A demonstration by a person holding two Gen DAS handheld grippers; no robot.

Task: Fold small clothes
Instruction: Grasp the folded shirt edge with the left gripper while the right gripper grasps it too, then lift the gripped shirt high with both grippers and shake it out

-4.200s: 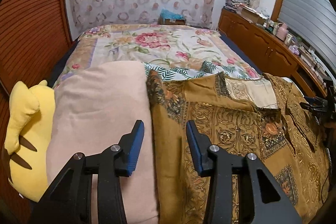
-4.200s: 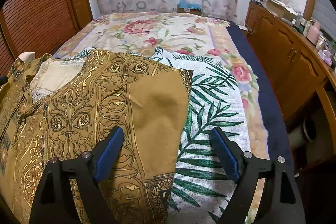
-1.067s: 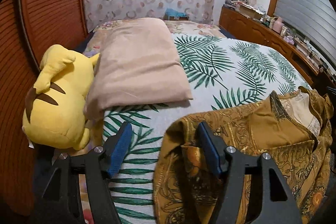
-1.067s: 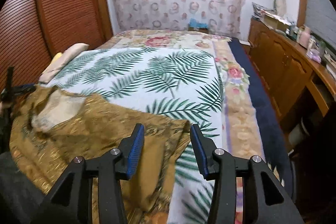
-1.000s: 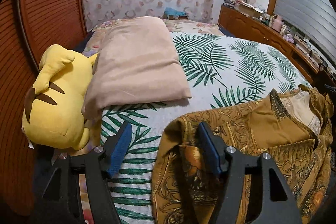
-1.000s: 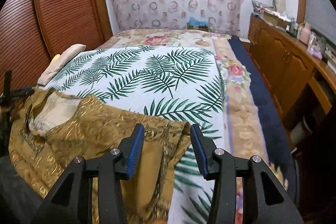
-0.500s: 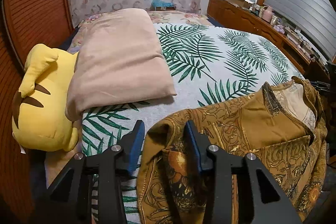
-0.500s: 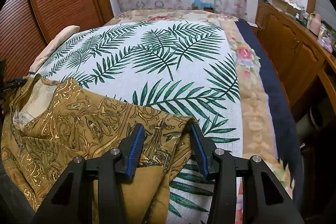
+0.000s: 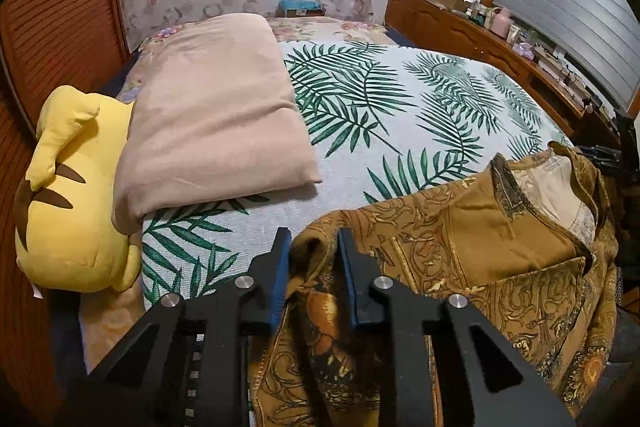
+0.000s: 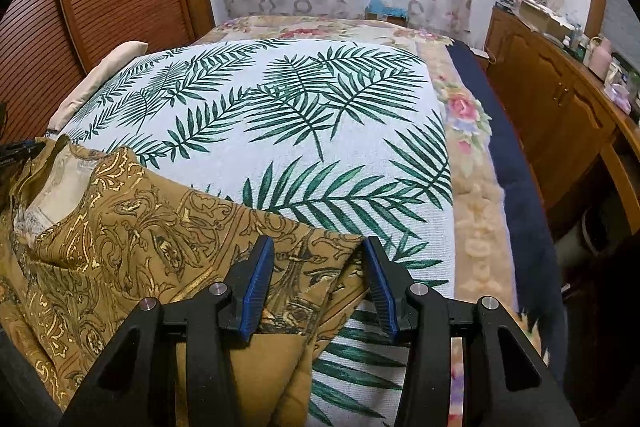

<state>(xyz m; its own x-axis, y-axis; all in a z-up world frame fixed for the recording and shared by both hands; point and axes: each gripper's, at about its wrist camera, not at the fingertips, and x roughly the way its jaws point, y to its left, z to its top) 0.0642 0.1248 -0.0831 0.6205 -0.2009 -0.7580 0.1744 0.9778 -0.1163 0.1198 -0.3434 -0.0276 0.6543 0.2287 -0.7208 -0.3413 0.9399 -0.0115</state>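
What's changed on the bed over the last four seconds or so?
The brown shirt was dragged off the pillow and floral blanket down onto the leaf-print sheet, now bunched. The left gripper is closing on a fold at its left edge; the right gripper, narrower than at first, straddles the right corner, pads not yet pressing. Pillow and yellow plush stayed put.

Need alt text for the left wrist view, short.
The left gripper is closing its jaws around a bunched edge of a mustard-gold patterned garment lying on a palm-leaf bedspread. A beige pillow and a yellow plush toy lie to the left.
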